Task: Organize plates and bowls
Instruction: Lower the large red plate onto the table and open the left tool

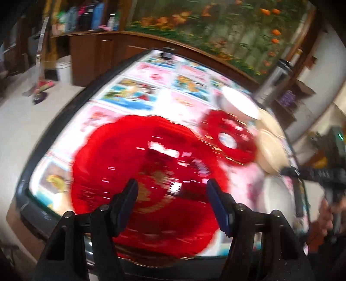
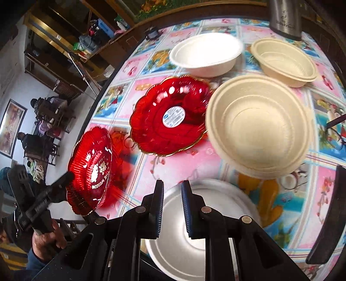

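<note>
In the right wrist view my left gripper is at the lower left, touching the edge of a tilted red scalloped plate; whether it clamps the plate is unclear. In the left wrist view the jaws stand wide apart with that blurred red plate between and beyond them. A second red plate lies flat at the table's middle. My right gripper has its jaws narrowly apart over a white plate, which also shows in the left wrist view.
Two cream bowls and a white bowl stand on the patterned tablecloth. A steel kettle stands at the far edge. People sit at the far left.
</note>
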